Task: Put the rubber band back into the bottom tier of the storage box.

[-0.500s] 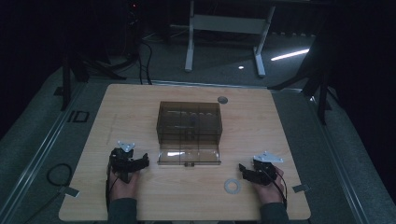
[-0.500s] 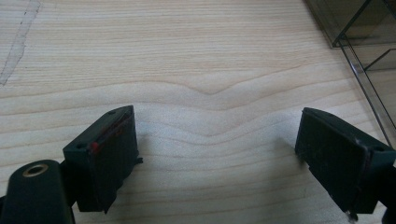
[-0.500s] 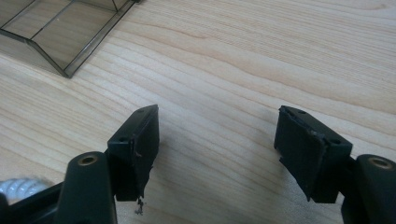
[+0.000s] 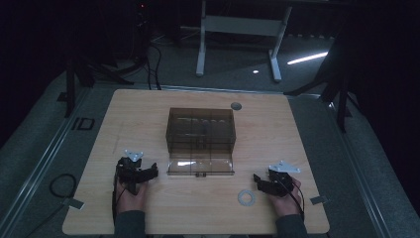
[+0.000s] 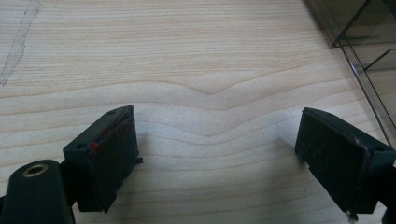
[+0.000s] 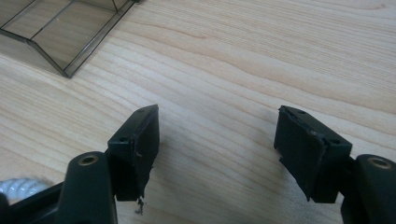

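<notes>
nothing much has moved since the earlier frame: both hands sit in the same spots low on the table (image 4: 148, 114), and the box and ring lie where they did.

the left gripper (image 4: 143, 173) rests at the lower left of the high view, its jaws spread wide with bare wood between them; in the left gripper view the box edge shows at the upper right. the right gripper (image 4: 261, 183) rests at the lower right, jaws also as wide as they go and holding nothing, with the box corner at the upper left of the right gripper view.

the clear brown box (image 4: 200, 131) stands at the middle of the table, its lid (image 4: 200, 164) folded flat toward the bottom of the frame, long side running left to right. a small pale ring (image 4: 246, 198) (it looks like a roll of tape, though it is too small to be sure) lies flat just left of the right gripper and a little lower in the frame, well apart from the left one.

the right hand is plainly the nearer to the ring, which lies off to the side of its jaws rather than ahead of them, so i judge that gripper would have to turn leftward to take it. the box lies between the two hands, about equally far from each.
</notes>
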